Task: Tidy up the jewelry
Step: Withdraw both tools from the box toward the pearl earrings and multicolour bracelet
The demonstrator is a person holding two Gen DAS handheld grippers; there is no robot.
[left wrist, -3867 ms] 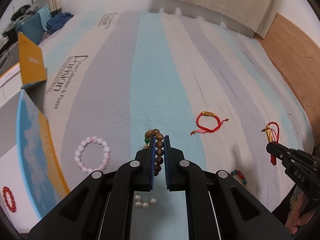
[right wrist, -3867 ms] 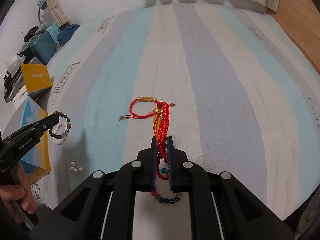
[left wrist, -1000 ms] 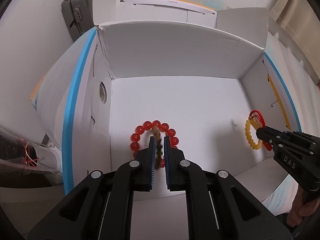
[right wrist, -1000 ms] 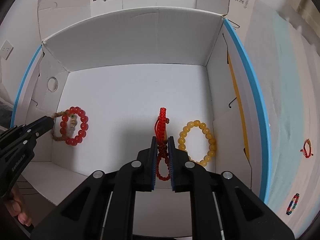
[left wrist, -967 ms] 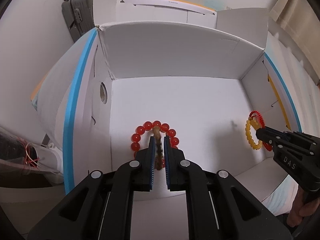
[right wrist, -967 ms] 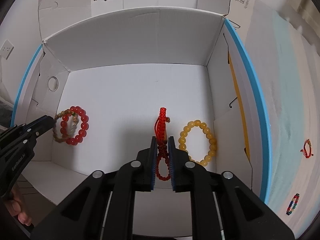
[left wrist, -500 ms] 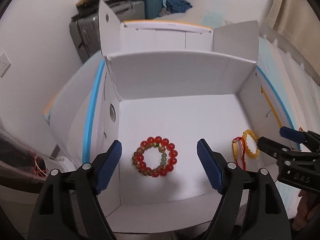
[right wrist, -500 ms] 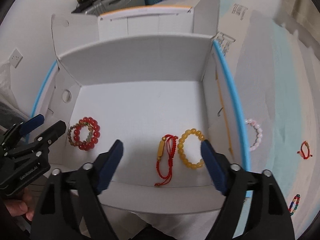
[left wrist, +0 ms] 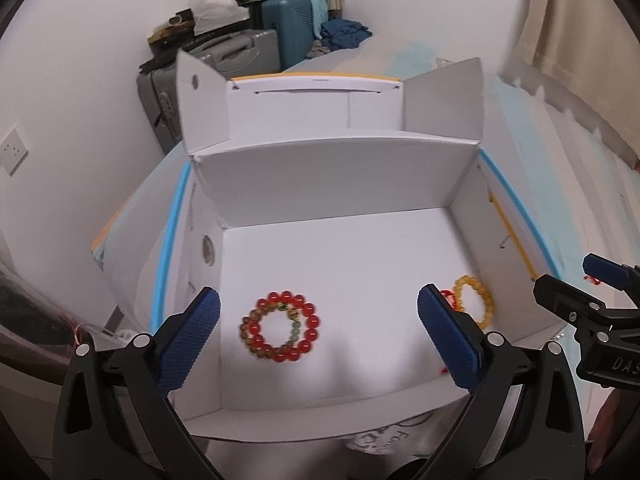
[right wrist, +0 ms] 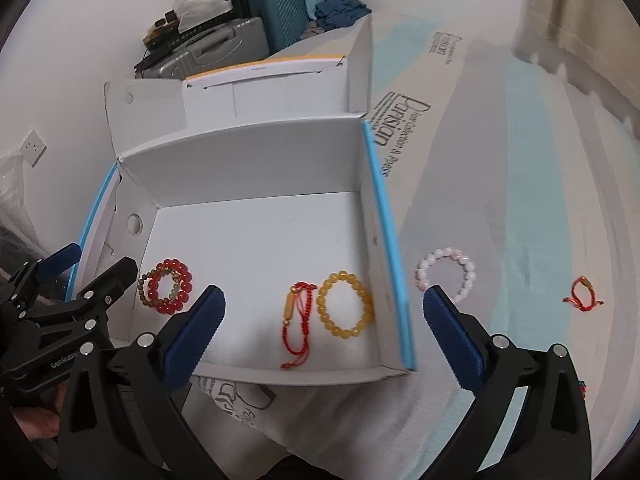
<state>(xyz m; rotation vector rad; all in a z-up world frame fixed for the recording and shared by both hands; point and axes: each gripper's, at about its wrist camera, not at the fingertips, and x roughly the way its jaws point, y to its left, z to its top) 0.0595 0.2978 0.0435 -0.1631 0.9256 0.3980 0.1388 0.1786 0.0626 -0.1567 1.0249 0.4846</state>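
Both drops are done: my left tool and right tool now gape wide and empty, where a second ago each pinched a bracelet. The wooden bracelet lies on the red bead bracelet, lower left of the box; the red cord bracelet sits beside the yellow one. Still out on the striped bed, right of frame: a pink bracelet and a small red one. Suitcases crowd the upper left.

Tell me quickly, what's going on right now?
Both hand-held grippers, left and right, open, empty. Four bracelets in the box; pink bracelet and red cord bracelet outside on the bedsheet. Nothing blocking.
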